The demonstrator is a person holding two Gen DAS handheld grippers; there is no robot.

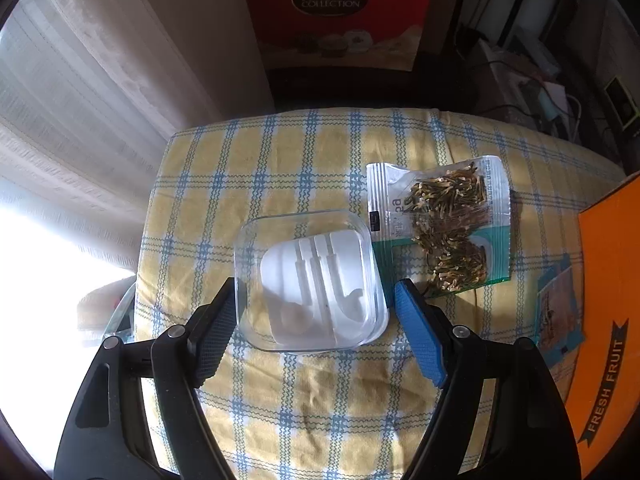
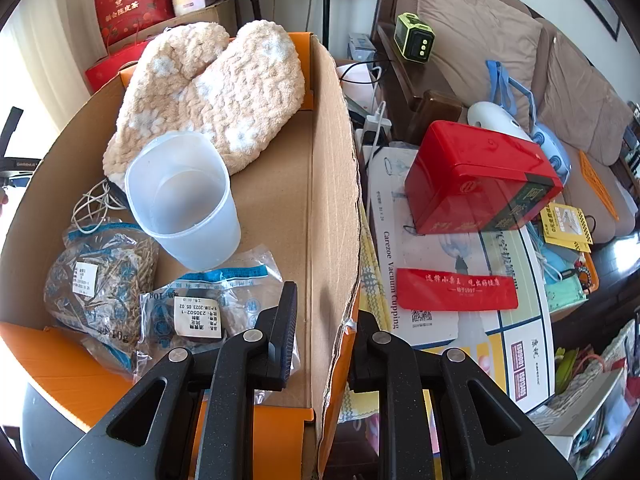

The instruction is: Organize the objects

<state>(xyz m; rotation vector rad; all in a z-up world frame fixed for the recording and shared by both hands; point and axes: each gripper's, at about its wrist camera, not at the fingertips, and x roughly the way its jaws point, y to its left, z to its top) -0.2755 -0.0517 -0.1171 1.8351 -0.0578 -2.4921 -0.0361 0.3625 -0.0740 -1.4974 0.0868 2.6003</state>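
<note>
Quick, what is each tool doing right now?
Left tool: open, around the clear case.
Right tool: shut on the cardboard box wall.

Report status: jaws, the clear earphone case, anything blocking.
Left gripper jaws open, straddling clear earphone case. Right gripper clamped on cardboard box wall. Herb packet beside case, not blocking.

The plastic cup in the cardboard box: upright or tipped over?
Tipped. The plastic cup leans with its open mouth facing the camera, against the fluffy cloth; it looks empty.
</note>
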